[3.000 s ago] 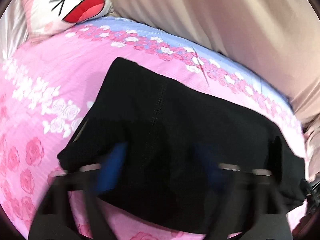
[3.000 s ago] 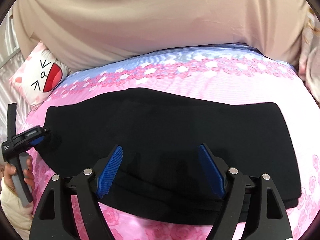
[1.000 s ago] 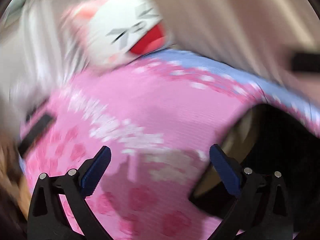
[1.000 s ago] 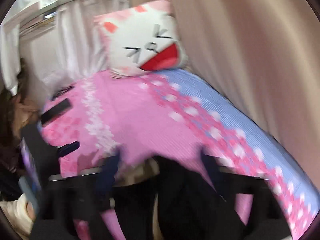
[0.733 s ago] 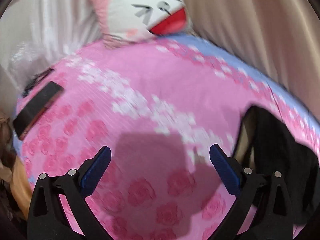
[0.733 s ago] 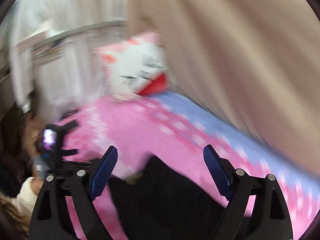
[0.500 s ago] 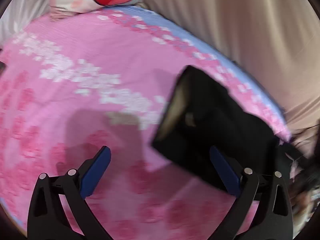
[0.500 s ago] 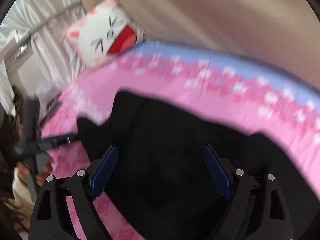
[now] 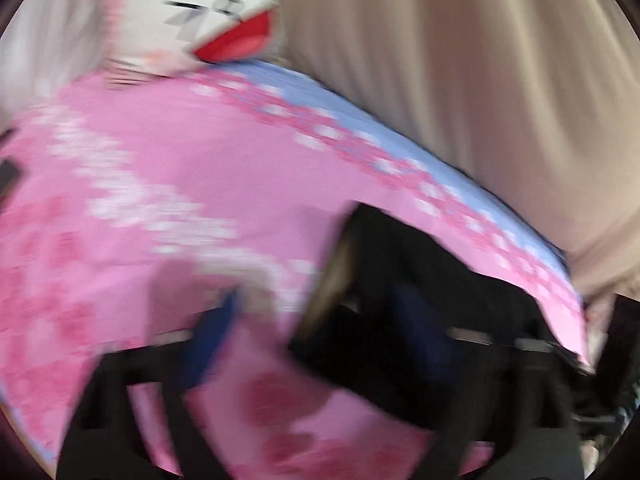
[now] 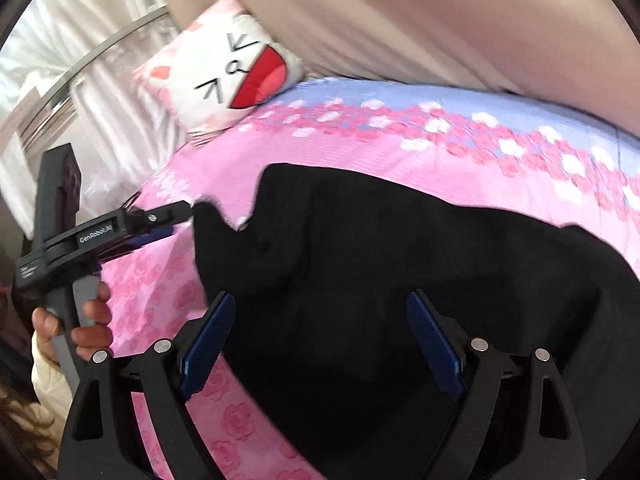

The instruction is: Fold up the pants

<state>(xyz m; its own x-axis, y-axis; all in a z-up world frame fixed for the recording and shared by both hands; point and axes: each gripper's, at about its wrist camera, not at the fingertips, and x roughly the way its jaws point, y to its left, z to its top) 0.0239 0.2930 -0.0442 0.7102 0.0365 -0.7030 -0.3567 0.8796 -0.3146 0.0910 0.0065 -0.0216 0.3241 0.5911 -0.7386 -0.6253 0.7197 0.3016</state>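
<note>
The black pants (image 10: 400,272) lie folded on the pink flowered bedspread (image 10: 360,152). My right gripper (image 10: 320,340) is open and empty, low over their near part. In the right wrist view my left gripper (image 10: 176,216) comes in from the left, its tip right at the pants' raised left corner; I cannot tell whether it holds the cloth. The left wrist view is blurred: the left gripper (image 9: 320,336) stands open, straddling the pants' left edge (image 9: 420,300), where a tan inner lining shows.
A white cat-face pillow (image 10: 228,68) lies at the head of the bed. A beige curtain (image 10: 440,20) hangs behind the bed. White drapes and a metal rail (image 10: 80,64) stand at the left. A dark flat object (image 9: 8,176) lies at the bed's left edge.
Both grippers swung left off the pants toward the pillow, then came back. The left gripper now sits at the pants' left corner, which is lifted. The right gripper is over the pants again.
</note>
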